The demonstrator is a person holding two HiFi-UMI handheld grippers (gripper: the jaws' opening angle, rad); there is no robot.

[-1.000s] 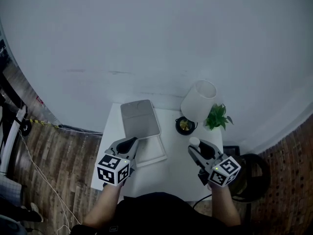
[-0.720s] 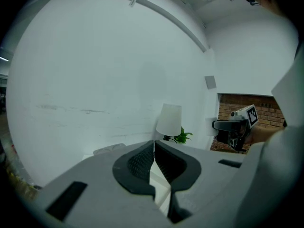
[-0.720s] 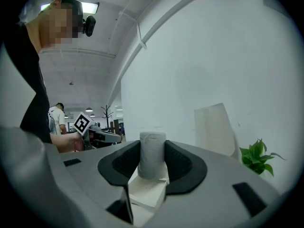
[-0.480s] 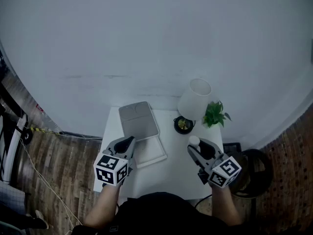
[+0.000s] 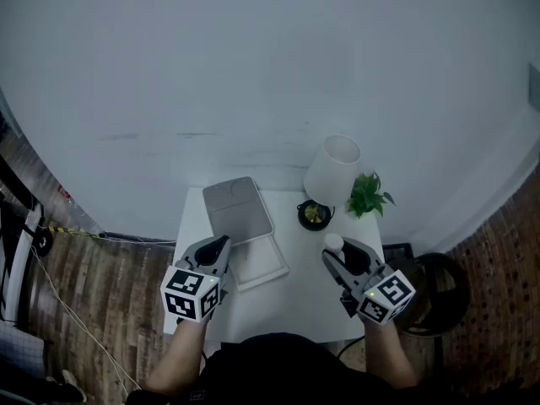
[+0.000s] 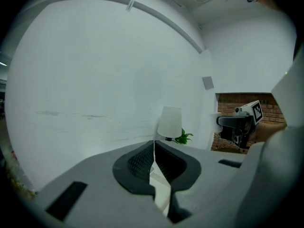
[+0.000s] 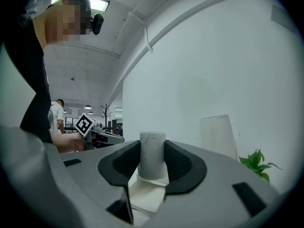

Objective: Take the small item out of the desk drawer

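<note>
the small white roll [image 7: 152, 152] stands upright in the right claw [image 7: 152, 167], pressed from both sides by the dark ribbed pads [image 7: 178, 163], so this claw stands at middling width, filled by the roll. seen from the head, the roll [image 5: 334, 243] and right claw [image 5: 344, 258] are held above the white bench [image 5: 304, 298], on the near side of the lamp [image 5: 332, 169] and apart from it. the marker cube [image 5: 386, 296] sits at the claw's rear, nearer the person than the lamp.

the left claw [image 6: 154, 148] has its two pads together with only a thin slit between them and nothing in it. it [image 5: 215, 250] hovers to the near left of the lamp, over a flat grey panel [image 5: 239, 209] that lies on the bench; the near part of that panel looks white, and what it is cannot be told.

just in front of the lamp's foot sits a small black dish [image 5: 314, 214] with something yellow in it. a small green plant [image 5: 368, 196] stands just to the right of the lamp. behind the lamp rises a plain pale wall [image 5: 253, 66]. to the lamp's near right, beyond the bench edge, a dark round object [image 5: 434, 289] stands on the wooden floor [image 5: 101, 277].
</note>
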